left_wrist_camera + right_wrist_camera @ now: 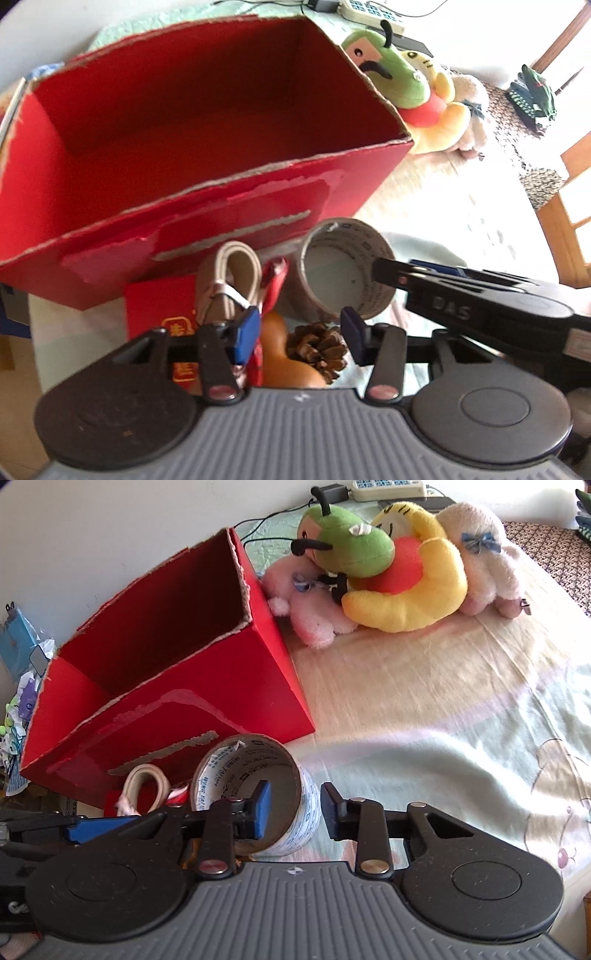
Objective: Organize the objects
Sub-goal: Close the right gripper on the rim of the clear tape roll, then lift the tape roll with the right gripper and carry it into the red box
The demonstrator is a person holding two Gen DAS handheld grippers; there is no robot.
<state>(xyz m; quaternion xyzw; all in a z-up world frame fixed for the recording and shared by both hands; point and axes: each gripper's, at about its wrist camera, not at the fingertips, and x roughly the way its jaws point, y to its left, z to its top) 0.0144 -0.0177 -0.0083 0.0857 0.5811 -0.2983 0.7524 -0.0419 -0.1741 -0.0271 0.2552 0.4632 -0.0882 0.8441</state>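
Brown tape roll (pixel 255 794) wall between right hand-held gripper (pixel 295 812) fingers (spread, ungripped)

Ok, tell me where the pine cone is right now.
In the left wrist view, the pine cone sits between the left gripper's open jaws, just below the tape roll.

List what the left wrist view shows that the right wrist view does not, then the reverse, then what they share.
Only left wrist: a pine cone, an orange gourd-like object and a red booklet.
Only right wrist: a pink plush and a crumpled paper pile.
Both: the empty red box, tape roll, coiled white cable and green plush.
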